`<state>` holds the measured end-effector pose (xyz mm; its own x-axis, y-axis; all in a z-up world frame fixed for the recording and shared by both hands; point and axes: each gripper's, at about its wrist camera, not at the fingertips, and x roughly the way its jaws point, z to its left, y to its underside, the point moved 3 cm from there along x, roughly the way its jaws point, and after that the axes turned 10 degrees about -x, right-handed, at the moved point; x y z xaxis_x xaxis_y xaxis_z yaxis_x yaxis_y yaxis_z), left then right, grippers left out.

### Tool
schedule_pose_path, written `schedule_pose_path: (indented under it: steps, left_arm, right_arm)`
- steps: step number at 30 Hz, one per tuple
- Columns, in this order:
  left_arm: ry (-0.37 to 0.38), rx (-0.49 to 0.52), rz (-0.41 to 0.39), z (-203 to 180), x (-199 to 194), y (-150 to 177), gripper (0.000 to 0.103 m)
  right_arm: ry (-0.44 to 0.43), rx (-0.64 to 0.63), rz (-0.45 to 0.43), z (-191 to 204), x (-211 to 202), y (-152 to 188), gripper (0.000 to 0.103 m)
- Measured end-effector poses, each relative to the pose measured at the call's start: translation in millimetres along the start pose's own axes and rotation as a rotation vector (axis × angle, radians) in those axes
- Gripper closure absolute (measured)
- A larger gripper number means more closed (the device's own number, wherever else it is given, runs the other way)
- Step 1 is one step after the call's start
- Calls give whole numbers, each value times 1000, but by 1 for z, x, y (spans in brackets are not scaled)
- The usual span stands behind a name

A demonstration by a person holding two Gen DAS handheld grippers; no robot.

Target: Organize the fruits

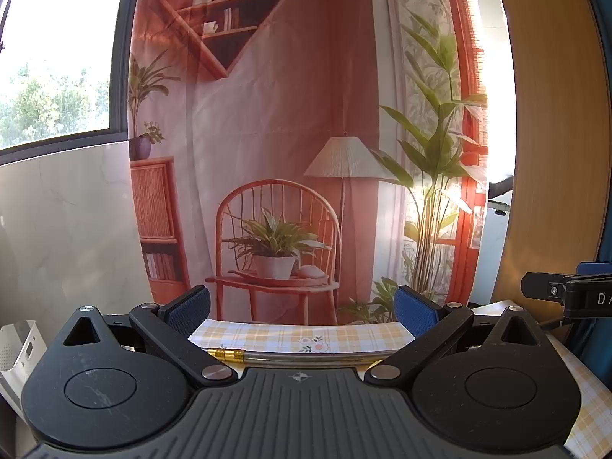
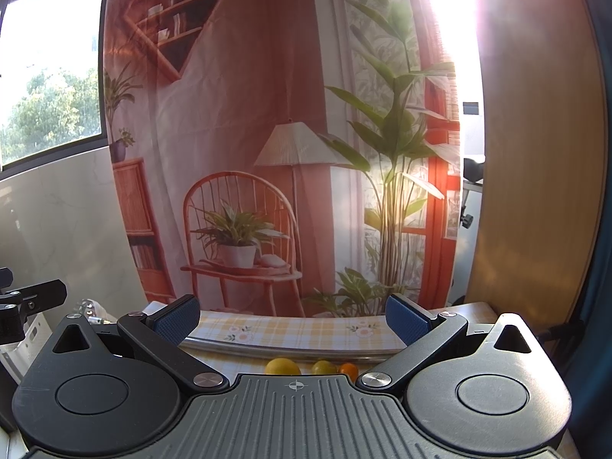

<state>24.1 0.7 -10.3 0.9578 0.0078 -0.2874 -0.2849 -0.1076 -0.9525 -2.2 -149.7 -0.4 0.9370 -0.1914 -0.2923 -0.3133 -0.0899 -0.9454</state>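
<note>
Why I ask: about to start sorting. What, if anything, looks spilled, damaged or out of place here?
Nothing stands out. Three fruits sit whole on the checked tablecloth, only their tops showing above the right gripper. Both it and the left gripper are open and empty.

Your left tool (image 1: 302, 308) and right tool (image 2: 292, 315) are both held level, side by side, fingers spread wide with nothing between them.

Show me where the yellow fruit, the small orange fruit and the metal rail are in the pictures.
yellow fruit (image 2: 282, 366): right wrist view, on its visible top.
small orange fruit (image 2: 349, 368): right wrist view, on its upper side.
metal rail (image 2: 290, 350): right wrist view, middle of the bar.
</note>
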Motion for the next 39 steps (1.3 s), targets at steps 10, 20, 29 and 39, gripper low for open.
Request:
schedule_pose_path:
  steps: [10,20,29,39]
  left_arm:
    - [-4,15,19,-2,6,6,0]
    - [12,-51,113,13,41,29,0]
    - [-9,-63,243,25,92,66,1]
    - [63,-36,406,22,143,110,5]
  right_arm:
    - [0,-3,15,-2,7,6,0]
    - [-6,34,87,-15,43,36,0]
    - [-50,50,154,-22,88,72,0]
    - [-26,85,231,-39,126,109,0]
